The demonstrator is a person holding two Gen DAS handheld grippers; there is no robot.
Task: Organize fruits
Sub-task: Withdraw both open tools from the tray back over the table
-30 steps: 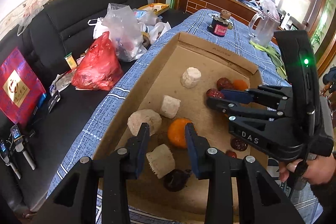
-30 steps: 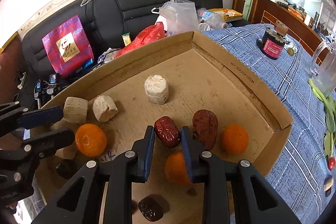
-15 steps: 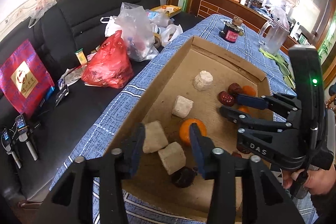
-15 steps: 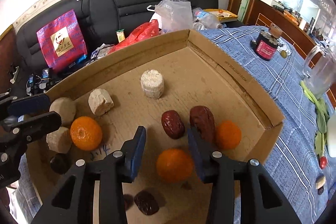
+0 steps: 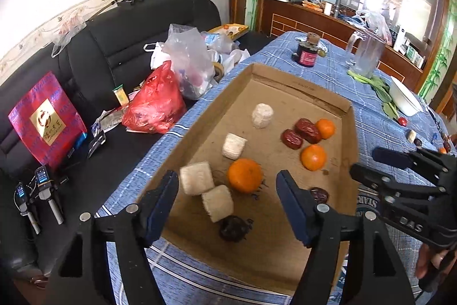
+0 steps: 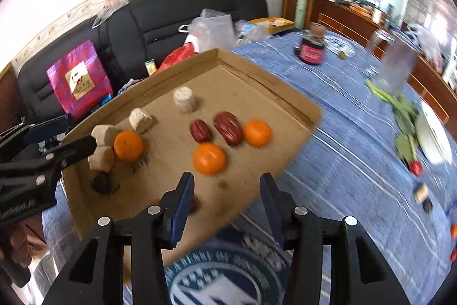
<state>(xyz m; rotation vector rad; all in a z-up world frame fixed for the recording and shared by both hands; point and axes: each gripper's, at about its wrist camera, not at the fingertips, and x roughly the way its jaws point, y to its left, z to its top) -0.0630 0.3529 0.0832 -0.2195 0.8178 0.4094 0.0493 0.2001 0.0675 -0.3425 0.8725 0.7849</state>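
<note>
A shallow cardboard tray (image 5: 297, 81) lies on the blue checked tablecloth. In it are three oranges, the nearest (image 5: 245, 175) beside two pale chunks (image 5: 197, 178), and two red dates (image 6: 228, 128) side by side with an orange (image 6: 257, 132) on their right. A dark date (image 5: 234, 227) lies near the front wall. My left gripper (image 5: 226, 182) hovers over the tray's near left corner, its jaws opening with nothing pressed between them. My right gripper (image 6: 226, 182) is above the tray's near edge, jaws opening and empty. Each gripper shows in the other's view.
A black sofa (image 5: 120, 42) left of the table holds a red bag (image 5: 154, 105), clear bags and a red gift bag. Beyond the tray stand a dark jar (image 5: 307, 55) and a glass pitcher (image 5: 367, 50). Greens, a white dish (image 6: 434, 133) and small loose fruits (image 6: 416, 167) lie at the right.
The right gripper let go of the red date, opened and drew back to the tray's near edge. The left gripper widened and pulled back from the pale chunks.
</note>
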